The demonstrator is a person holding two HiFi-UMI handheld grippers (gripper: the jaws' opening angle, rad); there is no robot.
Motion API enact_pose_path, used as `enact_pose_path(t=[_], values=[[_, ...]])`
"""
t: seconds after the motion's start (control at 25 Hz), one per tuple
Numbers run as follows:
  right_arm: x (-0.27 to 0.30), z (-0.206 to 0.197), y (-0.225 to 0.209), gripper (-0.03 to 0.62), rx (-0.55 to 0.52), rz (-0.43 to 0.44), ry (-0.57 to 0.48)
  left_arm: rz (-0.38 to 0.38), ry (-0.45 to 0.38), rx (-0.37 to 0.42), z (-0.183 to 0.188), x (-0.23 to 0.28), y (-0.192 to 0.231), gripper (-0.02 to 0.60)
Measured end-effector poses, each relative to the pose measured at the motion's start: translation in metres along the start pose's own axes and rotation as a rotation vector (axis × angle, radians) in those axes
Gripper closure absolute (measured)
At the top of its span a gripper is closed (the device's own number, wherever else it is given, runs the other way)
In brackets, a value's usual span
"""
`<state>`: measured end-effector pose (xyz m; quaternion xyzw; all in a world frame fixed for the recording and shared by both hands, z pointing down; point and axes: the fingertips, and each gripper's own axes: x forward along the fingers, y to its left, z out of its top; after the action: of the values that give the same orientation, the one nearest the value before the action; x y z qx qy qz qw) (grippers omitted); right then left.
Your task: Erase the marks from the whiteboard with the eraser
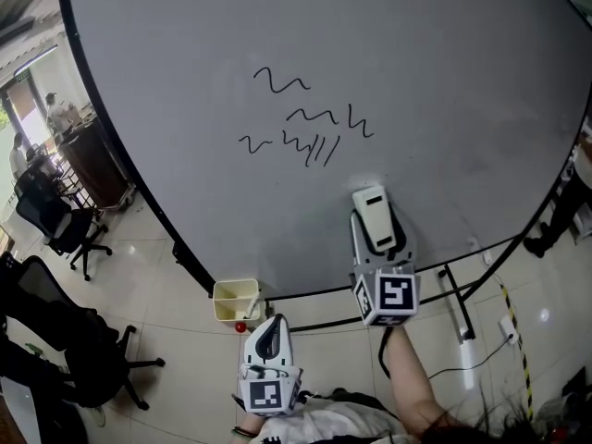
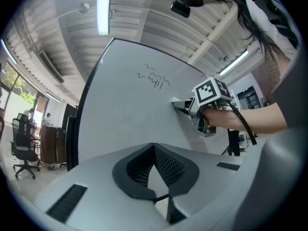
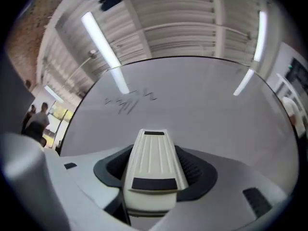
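A large whiteboard (image 1: 435, 91) fills the head view, with black squiggly marks (image 1: 305, 118) near its middle. My right gripper (image 1: 375, 220) is shut on a cream eraser (image 1: 374, 213), held against or just off the board below and right of the marks. In the right gripper view the eraser (image 3: 153, 165) sits between the jaws, and the marks (image 3: 127, 100) lie ahead to the upper left. My left gripper (image 1: 270, 340) hangs low, below the board's edge, jaws shut on nothing (image 2: 155, 174). In the left gripper view the marks (image 2: 154, 77) and the right gripper (image 2: 195, 105) show on the board.
A small cream bin (image 1: 236, 301) stands on the floor under the board's lower edge. Black office chairs (image 1: 65, 225) and people at a desk (image 1: 55, 114) are at the left. The board's stand legs (image 1: 458, 303) and a cable run at the lower right.
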<state>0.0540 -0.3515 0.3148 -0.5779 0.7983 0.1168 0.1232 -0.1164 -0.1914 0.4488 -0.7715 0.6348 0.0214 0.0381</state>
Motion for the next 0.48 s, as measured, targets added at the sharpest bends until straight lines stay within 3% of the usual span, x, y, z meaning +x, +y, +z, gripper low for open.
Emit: enact_pose_path(t=[0.08, 0.2, 0.28, 0.36, 0.48], values=[[-0.001, -0.006, 0.004, 0.316, -0.056, 0.006, 0.032, -0.010, -0.010, 0.004, 0.004, 0.000, -0.003, 0.578], [-0.004, 0.003, -0.088, 0.316, 0.167, -0.155, -0.019, -0.021, -0.010, 0.022, 0.006, -0.004, -0.003, 0.578], [-0.008, 0.010, -0.117, 0.317, 0.280, -0.233, -0.040, -0.020, 0.000, 0.024, 0.003, -0.007, -0.001, 0.578], [-0.006, 0.013, -0.082, 0.316, 0.202, -0.194, -0.028, -0.013, 0.007, 0.015, -0.001, -0.008, 0.003, 0.578], [0.005, 0.005, 0.021, 0.316, -0.100, 0.039, 0.029, -0.008, -0.004, 0.001, 0.002, -0.004, 0.004, 0.578]])
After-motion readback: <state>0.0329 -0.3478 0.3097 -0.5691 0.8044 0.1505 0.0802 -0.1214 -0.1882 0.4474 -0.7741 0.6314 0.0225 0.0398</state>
